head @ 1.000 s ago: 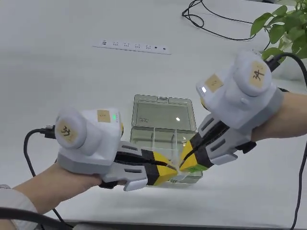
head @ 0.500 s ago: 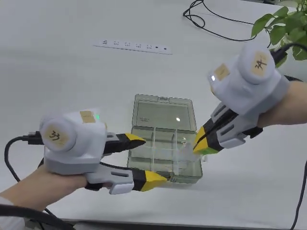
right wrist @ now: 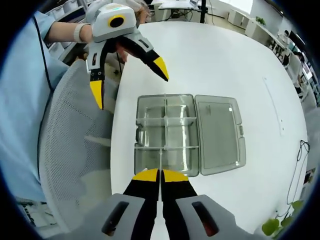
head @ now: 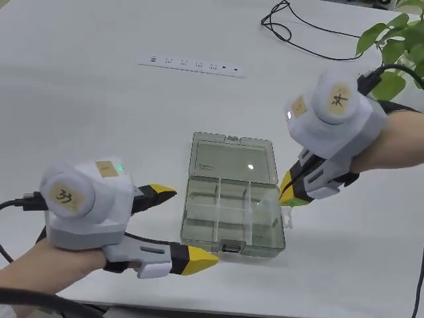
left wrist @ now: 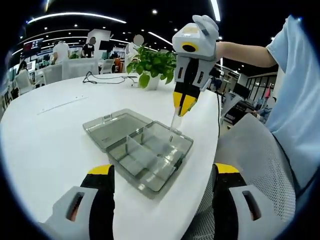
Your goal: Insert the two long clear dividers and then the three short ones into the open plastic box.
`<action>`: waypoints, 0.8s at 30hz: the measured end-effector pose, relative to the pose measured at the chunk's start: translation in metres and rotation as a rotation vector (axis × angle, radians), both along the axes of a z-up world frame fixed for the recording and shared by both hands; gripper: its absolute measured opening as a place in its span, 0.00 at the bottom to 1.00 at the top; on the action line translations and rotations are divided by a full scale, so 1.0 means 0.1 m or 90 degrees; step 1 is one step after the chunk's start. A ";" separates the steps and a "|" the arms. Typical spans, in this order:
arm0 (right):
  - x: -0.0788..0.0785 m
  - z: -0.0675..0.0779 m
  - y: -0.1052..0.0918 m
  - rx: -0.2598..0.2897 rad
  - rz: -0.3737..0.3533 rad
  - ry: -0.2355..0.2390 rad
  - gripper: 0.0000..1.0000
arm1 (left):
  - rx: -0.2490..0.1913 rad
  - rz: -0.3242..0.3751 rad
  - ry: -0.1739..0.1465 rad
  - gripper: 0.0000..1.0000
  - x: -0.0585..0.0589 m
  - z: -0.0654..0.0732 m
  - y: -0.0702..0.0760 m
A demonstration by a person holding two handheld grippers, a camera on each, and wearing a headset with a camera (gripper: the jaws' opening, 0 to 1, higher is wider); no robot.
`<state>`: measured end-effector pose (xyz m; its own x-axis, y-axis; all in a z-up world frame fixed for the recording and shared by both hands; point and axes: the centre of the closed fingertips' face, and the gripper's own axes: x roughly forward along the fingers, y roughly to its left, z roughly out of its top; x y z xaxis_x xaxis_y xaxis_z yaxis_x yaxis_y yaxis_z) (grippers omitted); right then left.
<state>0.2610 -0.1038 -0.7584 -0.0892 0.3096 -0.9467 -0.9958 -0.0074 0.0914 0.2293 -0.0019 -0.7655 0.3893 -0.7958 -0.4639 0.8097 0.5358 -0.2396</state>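
Right tool (head: 286, 197) tight on a clear divider (head: 265, 211) over the plastic box (head: 233, 246); left tool (head: 193, 226) wide open, empty.

Left gripper (head: 189, 226) and right gripper (head: 288, 197): each has a rounded white-and-grey housing and black jaws tipped in yellow. Each also has a round end cap with a tan sticker (head: 65, 197) carrying a handwritten number (33 on the left), a small lit indicator (green left, white right) and a black cable (head: 16, 204) at the rear. The person wears a light blue short-sleeved shirt (left wrist: 295, 100) and a white wristband (right wrist: 80, 32) on the left wrist.
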 end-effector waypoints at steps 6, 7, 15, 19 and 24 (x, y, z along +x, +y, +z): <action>0.04 -0.04 0.00 -0.007 -0.001 0.002 0.02 | 0.002 0.014 0.006 0.87 0.01 -0.02 0.04; 0.03 -0.05 0.00 -0.010 0.000 0.004 0.02 | 0.001 0.014 0.006 0.87 0.00 -0.02 0.05; 0.02 -0.11 0.02 -0.023 0.009 0.007 0.02 | -0.002 0.023 0.012 0.85 -0.01 -0.03 0.09; 0.01 -0.14 0.01 -0.029 0.015 0.007 0.02 | -0.004 0.027 0.016 0.84 -0.02 -0.04 0.10; 0.00 -0.14 0.01 -0.029 0.017 0.012 0.02 | -0.004 0.027 0.020 0.84 -0.03 -0.05 0.10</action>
